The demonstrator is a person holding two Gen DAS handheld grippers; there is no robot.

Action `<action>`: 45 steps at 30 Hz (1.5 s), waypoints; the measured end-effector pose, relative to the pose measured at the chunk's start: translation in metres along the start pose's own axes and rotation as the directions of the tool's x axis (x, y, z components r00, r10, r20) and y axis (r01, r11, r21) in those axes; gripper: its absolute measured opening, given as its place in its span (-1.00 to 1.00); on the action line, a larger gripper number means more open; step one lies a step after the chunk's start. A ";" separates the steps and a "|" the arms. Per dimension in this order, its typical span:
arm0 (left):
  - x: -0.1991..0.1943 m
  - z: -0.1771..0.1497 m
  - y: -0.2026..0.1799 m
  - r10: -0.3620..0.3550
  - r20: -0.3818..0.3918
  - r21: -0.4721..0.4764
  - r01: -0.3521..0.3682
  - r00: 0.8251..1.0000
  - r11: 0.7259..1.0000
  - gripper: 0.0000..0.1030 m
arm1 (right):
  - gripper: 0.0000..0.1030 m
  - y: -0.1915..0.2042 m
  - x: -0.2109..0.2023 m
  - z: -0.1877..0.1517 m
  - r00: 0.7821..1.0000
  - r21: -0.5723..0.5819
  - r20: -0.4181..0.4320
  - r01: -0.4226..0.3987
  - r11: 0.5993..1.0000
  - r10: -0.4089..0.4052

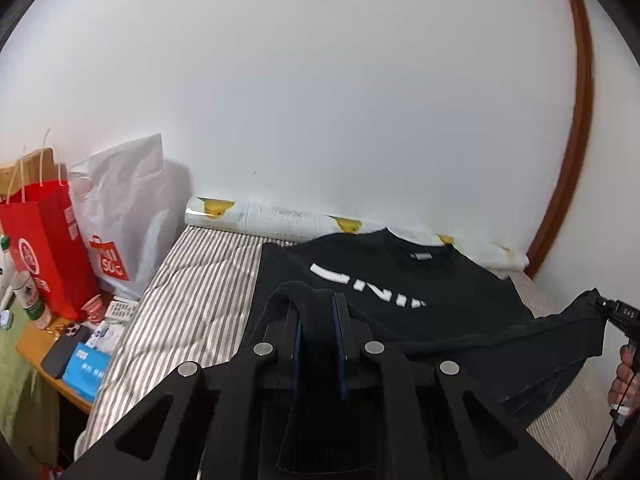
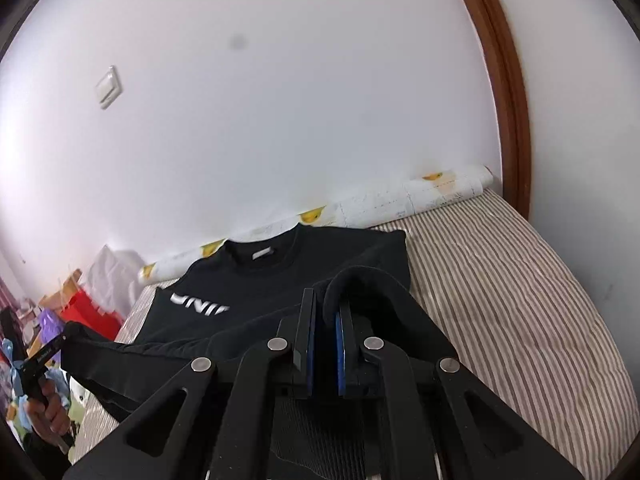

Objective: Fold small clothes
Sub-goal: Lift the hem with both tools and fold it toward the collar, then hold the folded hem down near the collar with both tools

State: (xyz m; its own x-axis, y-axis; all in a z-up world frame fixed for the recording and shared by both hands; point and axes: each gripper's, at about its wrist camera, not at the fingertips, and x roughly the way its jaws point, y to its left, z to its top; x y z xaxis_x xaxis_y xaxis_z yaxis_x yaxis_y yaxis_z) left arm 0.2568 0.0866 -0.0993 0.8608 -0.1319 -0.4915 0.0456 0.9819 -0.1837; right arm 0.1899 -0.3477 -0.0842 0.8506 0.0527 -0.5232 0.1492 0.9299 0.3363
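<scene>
— Striped bedding (image 2: pixel 500 280) under it all. What's each tool got?

— Left gripper (image 1: pixel 318 312) and right gripper (image 2: pixel 324 316) are both pinched onto the hem of the black T-shirt (image 1: pixel 400 292), lifting it.

— Room beyond?

— Collar ahead near the wall (image 1: pixel 320 100); bare stripes outside each gripper; bags (image 1: pixel 80 240) far left.

left wrist: close, faces wall over bed (image 1: pixel 192 288) | right wrist: same | shared: shirt (image 1: pixel 400 300)

"UNI" on black shirt (image 1: pixel 372 292)
</scene>
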 end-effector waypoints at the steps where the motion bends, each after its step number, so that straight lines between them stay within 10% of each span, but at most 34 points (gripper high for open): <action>1: 0.010 0.005 0.001 0.002 -0.005 -0.006 -0.002 1.000 1.000 -0.75 | -0.84 -0.001 0.008 0.003 1.000 -0.001 -0.002 0.006 1.000 -0.006; 18: 0.134 -0.015 0.013 0.109 -0.130 0.042 -0.105 0.985 0.994 -0.73 | -0.84 -0.025 0.155 -0.019 0.968 -0.072 -0.155 0.188 0.979 -0.197; 45: 0.153 -0.026 0.015 0.133 -0.193 0.046 -0.126 0.972 0.991 -0.62 | -0.54 -0.018 0.165 -0.030 0.947 -0.153 -0.171 0.246 0.957 -0.271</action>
State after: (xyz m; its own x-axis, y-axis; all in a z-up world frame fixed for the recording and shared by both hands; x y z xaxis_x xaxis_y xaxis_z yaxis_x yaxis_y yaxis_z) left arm 0.3760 0.0780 -0.1989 0.7451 -0.0241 -0.6665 -0.0402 0.9959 -0.0809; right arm 0.3120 -0.3452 -0.2000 0.6795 -0.1396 -0.7203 0.2748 0.9587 0.0735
